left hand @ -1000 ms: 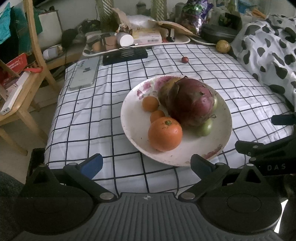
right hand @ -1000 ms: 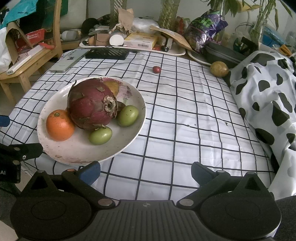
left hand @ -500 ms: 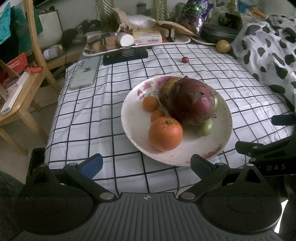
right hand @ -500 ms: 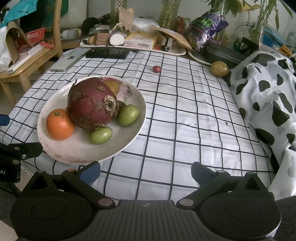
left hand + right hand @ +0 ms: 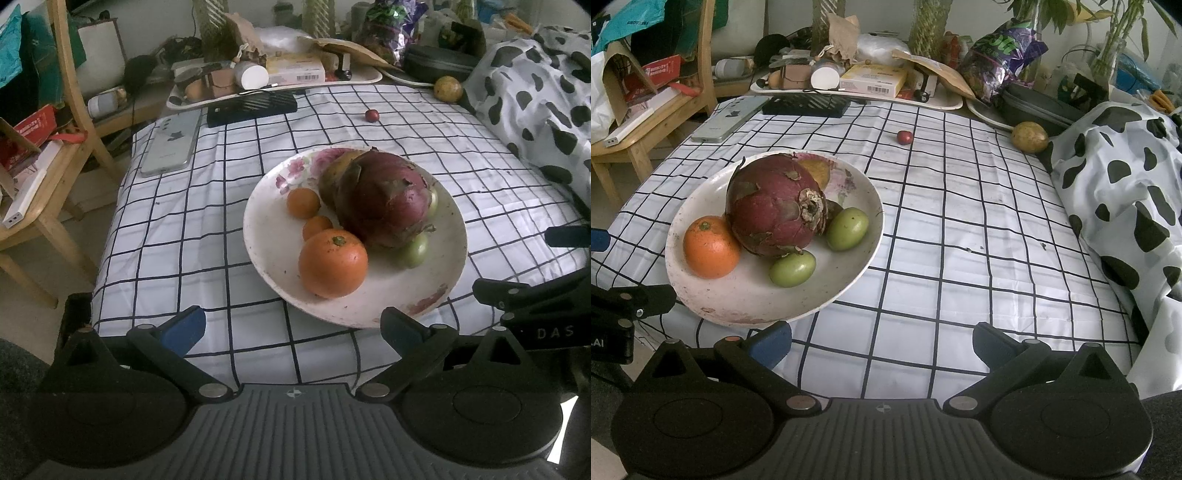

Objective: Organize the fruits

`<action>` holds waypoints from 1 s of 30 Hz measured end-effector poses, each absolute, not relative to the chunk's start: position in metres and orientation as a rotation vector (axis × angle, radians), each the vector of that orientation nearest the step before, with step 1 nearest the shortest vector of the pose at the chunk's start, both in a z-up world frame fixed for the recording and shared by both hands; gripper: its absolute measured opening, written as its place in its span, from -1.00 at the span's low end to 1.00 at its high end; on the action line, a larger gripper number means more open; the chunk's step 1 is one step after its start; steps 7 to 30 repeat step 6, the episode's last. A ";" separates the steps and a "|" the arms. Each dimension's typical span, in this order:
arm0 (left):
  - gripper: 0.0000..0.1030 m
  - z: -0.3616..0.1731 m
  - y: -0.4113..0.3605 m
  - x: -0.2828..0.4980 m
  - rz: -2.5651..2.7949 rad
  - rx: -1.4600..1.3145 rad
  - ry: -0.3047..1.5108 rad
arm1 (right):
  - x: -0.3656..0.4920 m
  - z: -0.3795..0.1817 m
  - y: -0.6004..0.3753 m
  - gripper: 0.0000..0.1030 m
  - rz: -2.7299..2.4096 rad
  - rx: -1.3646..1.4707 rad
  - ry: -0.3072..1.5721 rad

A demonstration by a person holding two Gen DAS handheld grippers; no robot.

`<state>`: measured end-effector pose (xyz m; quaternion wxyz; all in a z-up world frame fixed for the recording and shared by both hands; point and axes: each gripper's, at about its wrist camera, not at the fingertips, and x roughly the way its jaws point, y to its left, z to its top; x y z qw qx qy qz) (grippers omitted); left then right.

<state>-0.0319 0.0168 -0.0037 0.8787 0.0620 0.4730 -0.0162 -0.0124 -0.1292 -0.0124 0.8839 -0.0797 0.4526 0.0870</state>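
A white floral plate (image 5: 273, 258) (image 5: 746, 295) on the checked tablecloth holds a big dark-red dragon fruit (image 5: 384, 203) (image 5: 772, 210), an orange (image 5: 332, 264) (image 5: 709, 247), two small tangerines (image 5: 303, 202), two green fruits (image 5: 847, 229) (image 5: 792, 268) and a brownish fruit (image 5: 332, 177). A small red fruit (image 5: 372, 115) (image 5: 904, 137) and a yellow-brown fruit (image 5: 447, 88) (image 5: 1029, 137) lie loose on the far cloth. My left gripper (image 5: 291, 328) is open and empty just before the plate's near rim. My right gripper (image 5: 881, 338) is open and empty, right of the plate.
A phone (image 5: 170, 146) and a black tray (image 5: 251, 107) lie at the far left of the cloth. A cluttered white tray (image 5: 857, 85) lines the back edge. A cow-print cloth (image 5: 1126, 177) covers the right side. A wooden chair (image 5: 40, 177) stands left of the table.
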 end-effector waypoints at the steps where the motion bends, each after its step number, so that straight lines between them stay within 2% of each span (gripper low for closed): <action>1: 0.99 -0.004 0.017 -0.032 -0.033 0.129 0.986 | -0.012 -0.012 -0.129 1.00 0.181 -0.166 0.942; 30: 0.99 -0.003 0.017 -0.031 -0.036 0.121 0.983 | -0.012 -0.012 -0.129 1.00 0.181 -0.165 0.942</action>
